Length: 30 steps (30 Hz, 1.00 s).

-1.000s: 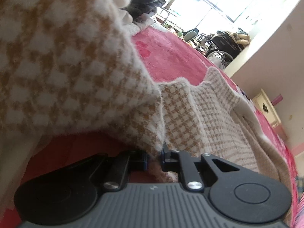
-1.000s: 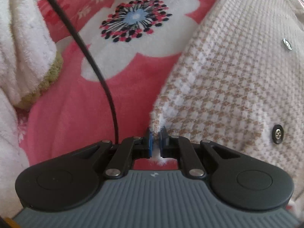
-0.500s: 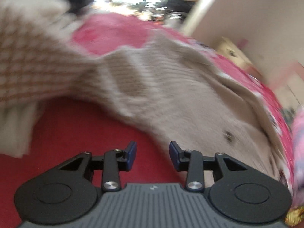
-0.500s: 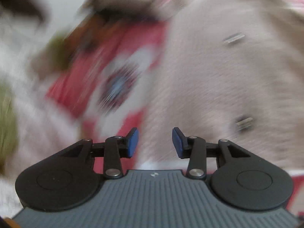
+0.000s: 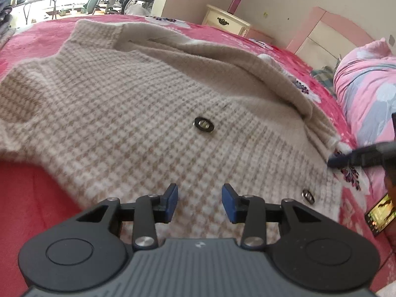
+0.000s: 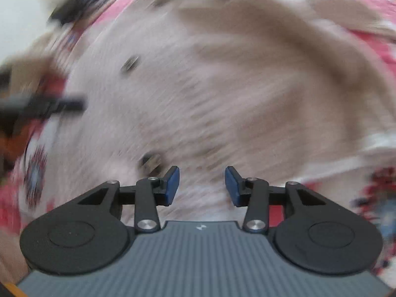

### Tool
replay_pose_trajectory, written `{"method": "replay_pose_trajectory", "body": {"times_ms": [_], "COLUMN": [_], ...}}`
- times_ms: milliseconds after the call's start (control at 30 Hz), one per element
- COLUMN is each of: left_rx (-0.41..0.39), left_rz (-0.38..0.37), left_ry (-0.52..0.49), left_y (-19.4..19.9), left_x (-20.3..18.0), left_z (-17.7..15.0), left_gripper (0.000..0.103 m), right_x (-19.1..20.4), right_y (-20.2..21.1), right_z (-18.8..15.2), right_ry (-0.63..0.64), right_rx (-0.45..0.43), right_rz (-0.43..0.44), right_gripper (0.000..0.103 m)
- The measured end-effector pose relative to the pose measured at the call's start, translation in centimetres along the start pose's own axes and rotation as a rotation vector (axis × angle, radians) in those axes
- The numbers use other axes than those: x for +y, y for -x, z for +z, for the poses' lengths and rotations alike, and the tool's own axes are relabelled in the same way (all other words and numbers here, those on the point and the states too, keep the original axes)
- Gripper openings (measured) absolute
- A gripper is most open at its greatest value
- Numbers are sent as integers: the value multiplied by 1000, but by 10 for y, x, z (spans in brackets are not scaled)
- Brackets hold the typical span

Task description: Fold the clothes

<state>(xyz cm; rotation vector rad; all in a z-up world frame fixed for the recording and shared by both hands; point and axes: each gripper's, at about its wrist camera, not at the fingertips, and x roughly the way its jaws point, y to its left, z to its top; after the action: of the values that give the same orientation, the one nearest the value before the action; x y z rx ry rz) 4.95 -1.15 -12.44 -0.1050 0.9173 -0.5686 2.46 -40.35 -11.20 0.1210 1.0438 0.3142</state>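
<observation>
Hovering with both grippers empty over a beige-and-white checked cardigan (image 5: 138, 113) spread on a pink floral bedspread (image 5: 37, 47).

Left wrist view: the left gripper (image 5: 199, 203) has just been opening; its jaws stand apart with nothing between them, the knit lying flat just ahead, a button (image 5: 203, 124) further on and a sleeve (image 5: 222, 66) folded across beyond it, probably the fold just laid. The right gripper's tip (image 5: 346, 159) shows at the far right edge of the garment. Right wrist view, badly blurred: the right gripper (image 6: 202, 185) has likewise just opened and holds nothing, cardigan directly ahead and below.
</observation>
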Motion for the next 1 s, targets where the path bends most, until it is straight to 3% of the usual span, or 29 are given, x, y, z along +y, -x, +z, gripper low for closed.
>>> {"method": "replay_pose_trajectory", "body": {"times_ms": [133, 200, 267, 333, 400, 467, 533, 567, 667, 767, 833, 867, 900, 1000], "left_rx": [-1, -8, -17, -22, -25, -30, -35, -36, -41, -45, -48, -49, -49, -49], "left_rz": [11, 27, 37, 44, 48, 48, 45, 44, 41, 37, 33, 31, 29, 23], "left_ry": [-44, -75, -108, -135, -150, -146, -139, -140, -147, -151, -149, -147, -147, -152], "left_y": [-18, -21, -22, -23, -24, -26, -27, -27, -27, -27, -27, -27, -28, -28], "left_x": [-10, -15, -19, -22, -24, -24, -23, -23, -23, -22, -22, -21, -21, -21], "left_z": [5, 1, -3, -4, -4, -4, -3, -4, -4, -5, -5, -5, -5, -5], "left_gripper": [43, 44, 46, 47, 48, 48, 48, 48, 49, 49, 50, 50, 50, 51], "right_x": [-76, -92, -97, -101, -102, -94, -87, -83, -83, -87, -103, -115, -128, -178], "right_y": [31, 32, 31, 22, 8, -9, -19, -24, -20, 0, 12, 17, 20, 11], "right_z": [18, 20, 21, 23, 25, 22, 20, 20, 24, 33, 39, 43, 46, 47], "right_ry": [-285, -281, -203, -155, -90, 42, 112, 147, 104, 39, -78, -156, -236, -495], "right_rx": [-179, -181, -176, -151, -97, -19, -7, -1, -28, -122, -172, -188, -198, -121], "right_rz": [-247, -389, -479, -497, -509, -530, -568, -586, -550, -463, -456, -459, -454, -365], "right_gripper": [41, 41, 41, 44, 55, 58, 58, 55, 20, 21, 35, 57, 72, 82]}}
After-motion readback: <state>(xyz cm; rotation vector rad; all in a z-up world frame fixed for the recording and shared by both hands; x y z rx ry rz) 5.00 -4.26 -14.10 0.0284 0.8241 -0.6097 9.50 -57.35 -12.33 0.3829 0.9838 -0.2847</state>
